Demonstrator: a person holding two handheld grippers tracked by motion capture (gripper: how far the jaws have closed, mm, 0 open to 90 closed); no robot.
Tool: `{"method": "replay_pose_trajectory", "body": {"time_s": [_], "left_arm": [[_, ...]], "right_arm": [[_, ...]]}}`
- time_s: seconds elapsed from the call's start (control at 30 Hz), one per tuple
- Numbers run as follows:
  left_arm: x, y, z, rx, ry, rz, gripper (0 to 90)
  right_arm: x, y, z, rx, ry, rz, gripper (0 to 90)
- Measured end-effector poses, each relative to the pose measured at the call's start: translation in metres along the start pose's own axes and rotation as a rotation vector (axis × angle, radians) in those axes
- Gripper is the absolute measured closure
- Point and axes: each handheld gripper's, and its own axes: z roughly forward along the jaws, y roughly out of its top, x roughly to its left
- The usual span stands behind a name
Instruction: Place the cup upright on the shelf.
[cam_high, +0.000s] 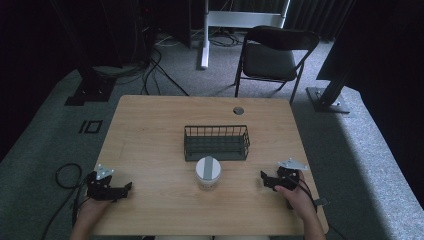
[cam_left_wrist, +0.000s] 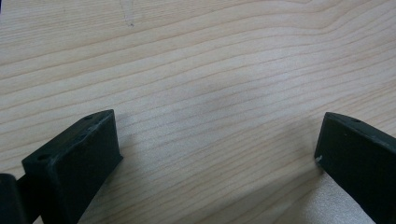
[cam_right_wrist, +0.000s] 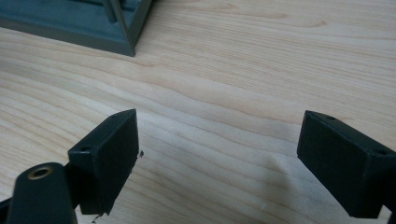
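Note:
A white lidded cup (cam_high: 208, 173) stands upright on the wooden table (cam_high: 150, 130), just in front of a dark wire basket (cam_high: 216, 142). My left gripper (cam_high: 125, 189) rests near the front left edge, open, with bare wood between its jaws (cam_left_wrist: 217, 140). My right gripper (cam_high: 265, 178) lies to the right of the cup, open, with nothing in it (cam_right_wrist: 217, 140). A corner of the basket (cam_right_wrist: 79, 23) shows at the upper left of the right gripper view.
A round cable hole (cam_high: 238, 110) sits near the table's far edge. Beyond the table stand a black folding chair (cam_high: 272, 55), a white stand leg (cam_high: 205, 35) and dark frame posts. Cables lie on the grey carpet at left (cam_high: 67, 172).

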Motion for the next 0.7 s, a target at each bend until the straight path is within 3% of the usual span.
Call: {"method": "replay_pose_trajectory", "body": {"time_s": [0.7], "left_arm": [[0.000,0.000,0.000,0.000,0.000,0.000,0.1]], "right_arm": [[0.021,0.015,-0.006,-0.053,0.056,-0.056,12.6]]}}
